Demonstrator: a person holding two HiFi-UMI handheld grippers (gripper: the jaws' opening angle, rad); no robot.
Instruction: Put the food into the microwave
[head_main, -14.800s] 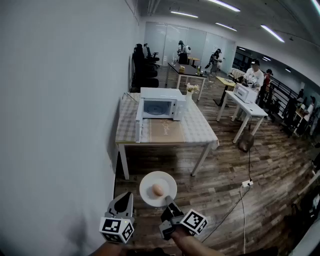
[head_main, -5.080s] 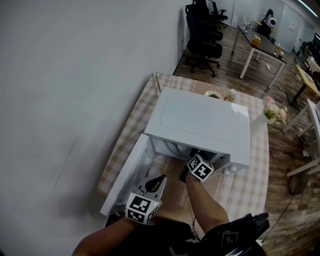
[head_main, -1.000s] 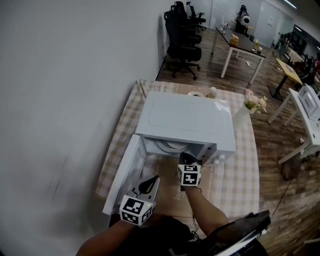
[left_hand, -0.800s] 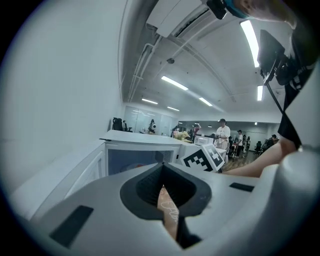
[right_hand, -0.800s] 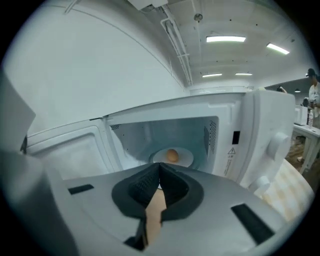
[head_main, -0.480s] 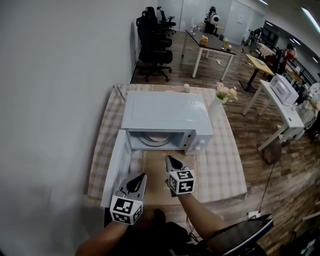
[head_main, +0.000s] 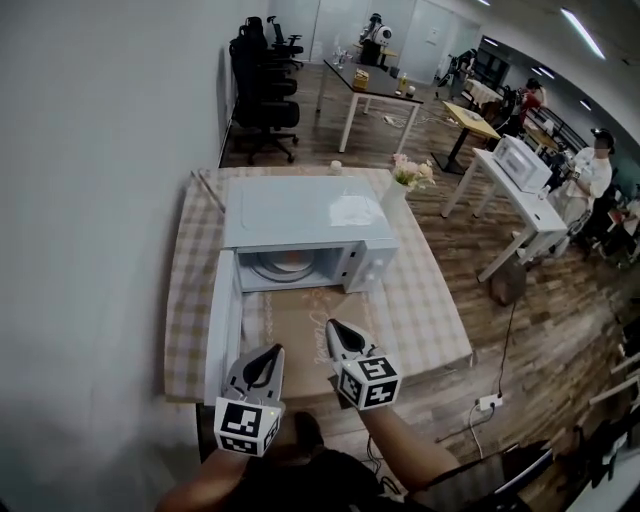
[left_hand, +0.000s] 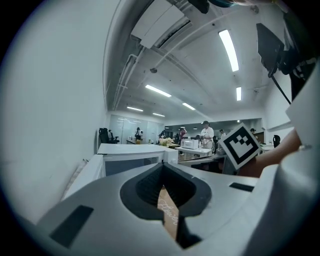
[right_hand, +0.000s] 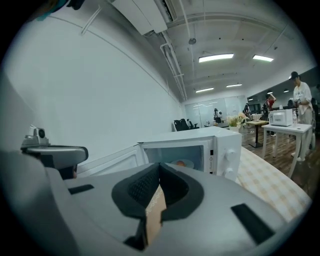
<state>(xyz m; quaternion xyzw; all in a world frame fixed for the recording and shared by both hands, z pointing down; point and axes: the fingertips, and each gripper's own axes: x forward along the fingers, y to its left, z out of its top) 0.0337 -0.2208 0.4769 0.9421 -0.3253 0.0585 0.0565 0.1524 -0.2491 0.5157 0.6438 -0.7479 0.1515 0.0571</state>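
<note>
Both grippers hang side by side over the near edge of the table (head_main: 432, 300), each with its jaws pressed together and nothing between them. The left gripper (head_main: 273, 350) shows its tips meeting in its own view, with only a sliver of brown mat (head_main: 300, 325) visible through the gap below them. The right gripper (head_main: 334, 328) is likewise closed and empty, and sits just to the right of the left one and a little further forward. Ahead of both, apart from their tips, stands the white microwave (head_main: 300, 212). Its door (head_main: 222, 322) is swung open on the left, reaching back toward the left gripper and lying just to that gripper's left. Inside the cavity, straight beyond the right gripper's closed tips, rests a white plate (right_hand: 183, 164) carrying the food (right_hand: 180, 163) — a small round orange-brown piece, well clear of either gripper. The brown mat lies on the chequered cloth between the grippers and the microwave's opening. Ahead and to the right of the right gripper, just beside the microwave's right side, stands a vase of flowers (head_main: 404, 176). Other tables and people are far beyond.
</note>
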